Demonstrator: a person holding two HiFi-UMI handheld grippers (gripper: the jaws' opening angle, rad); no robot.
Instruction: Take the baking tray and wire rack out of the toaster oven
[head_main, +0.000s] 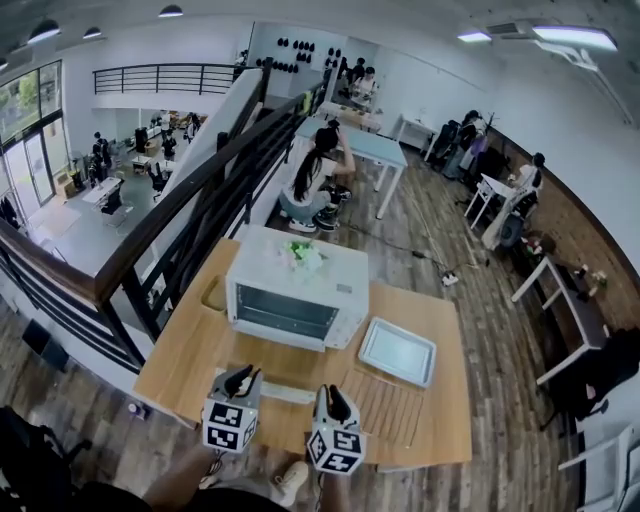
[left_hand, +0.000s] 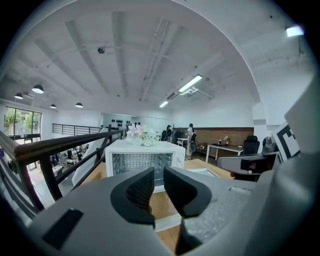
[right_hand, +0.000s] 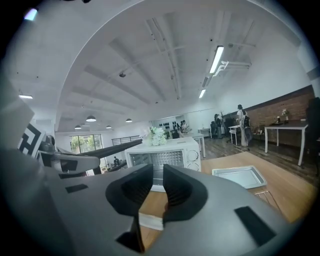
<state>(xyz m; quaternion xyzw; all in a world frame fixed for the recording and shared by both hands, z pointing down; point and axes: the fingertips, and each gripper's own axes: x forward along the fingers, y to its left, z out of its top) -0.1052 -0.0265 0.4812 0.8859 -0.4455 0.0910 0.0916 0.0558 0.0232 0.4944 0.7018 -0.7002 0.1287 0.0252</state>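
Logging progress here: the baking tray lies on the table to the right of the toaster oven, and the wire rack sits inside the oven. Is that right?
No. The wire rack is not inside the toaster oven; the head view shows it on the table, just in front of the baking tray. The tray does lie right of the oven.

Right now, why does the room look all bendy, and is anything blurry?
Head view: the wide lens bends the railing and floorboards; the toaster oven stays sharp. Left gripper view: dark rounded corners, a ceiling lamp glaring white. Right gripper view: same bulge, strip light glaring, baking tray clear.
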